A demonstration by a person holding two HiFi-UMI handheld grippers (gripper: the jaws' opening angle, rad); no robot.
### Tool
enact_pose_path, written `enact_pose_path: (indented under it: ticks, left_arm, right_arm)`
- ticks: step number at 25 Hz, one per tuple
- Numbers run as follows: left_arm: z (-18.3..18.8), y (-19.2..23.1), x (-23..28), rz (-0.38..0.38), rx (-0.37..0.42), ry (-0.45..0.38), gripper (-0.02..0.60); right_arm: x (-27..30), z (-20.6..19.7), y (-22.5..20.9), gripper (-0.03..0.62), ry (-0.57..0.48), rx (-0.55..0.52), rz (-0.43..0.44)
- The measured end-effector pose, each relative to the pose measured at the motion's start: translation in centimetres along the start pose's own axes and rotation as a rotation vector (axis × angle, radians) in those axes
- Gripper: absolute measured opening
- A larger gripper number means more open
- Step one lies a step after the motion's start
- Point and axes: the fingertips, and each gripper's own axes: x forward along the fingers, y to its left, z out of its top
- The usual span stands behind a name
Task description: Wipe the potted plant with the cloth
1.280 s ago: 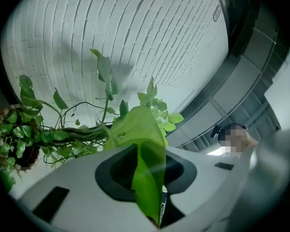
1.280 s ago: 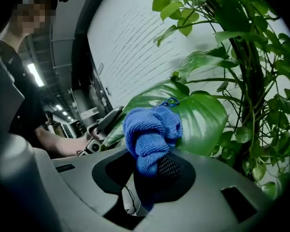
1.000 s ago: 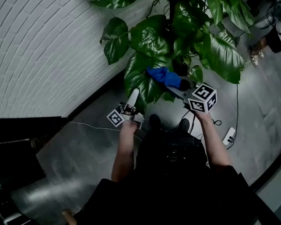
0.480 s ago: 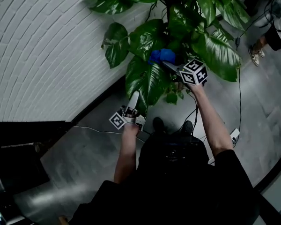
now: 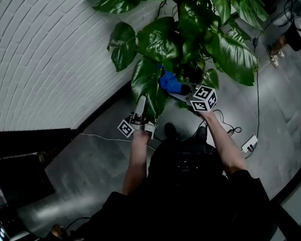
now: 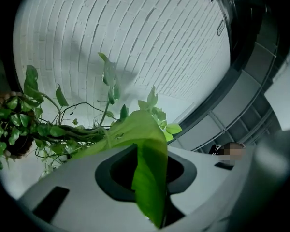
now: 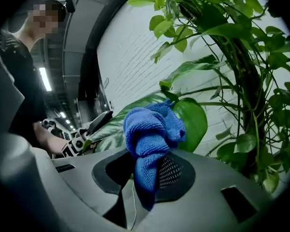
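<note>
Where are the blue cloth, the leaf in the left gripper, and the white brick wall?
blue cloth [image 7: 150,132]: right gripper view, its bunched middle.
leaf [image 6: 149,173]: left gripper view, the strip between the jaws.
brick wall [image 5: 50,49]: head view, bare bricks.

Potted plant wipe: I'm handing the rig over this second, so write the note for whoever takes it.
Left claw: shut on a large glossy green leaf, holding it out.
Right claw: shut on the bunched blue microfibre cloth, by that leaf; contact unclear.
Done: leaf and cloth gripped. Wiped leaves: cannot tell.
To do: wipe this leaf, then the others.
</note>
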Motion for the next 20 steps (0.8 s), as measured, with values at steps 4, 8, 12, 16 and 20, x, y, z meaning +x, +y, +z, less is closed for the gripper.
enact_pose_path:
  ticks: [4,8,12,16,20]
  left_arm:
    - [0.2,-0.2,0.2,-0.008,-0.006,-0.014,0.117]
    - [0.4,0.0,0.0,0.006,0.006,-0.025,0.117]
    - [0.5,0.4,-0.2,0.045,0.027,-0.011,0.117]
    - [0.2,0.1,0.0,0.078,0.084,0.047,0.121]
    - [-0.5,-0.4,0.8,0.072,0.122,0.089,0.125]
  right_arm:
    - [0.2,-1.5,2.5,0.118,0.009,0.012,0.039]
    - [-0.4,-2.8,4.9,0.118,0.038,0.006,0.084]
    - [-3.6,-0.8,6.3,0.118,-0.047,0.033,0.098]
    - [-8.7,5.7,5.0,0.118,-0.209,-0.001,0.021]
    - [-10.8,11.5,2.7,0.118,-0.274,-0.096,-0.085]
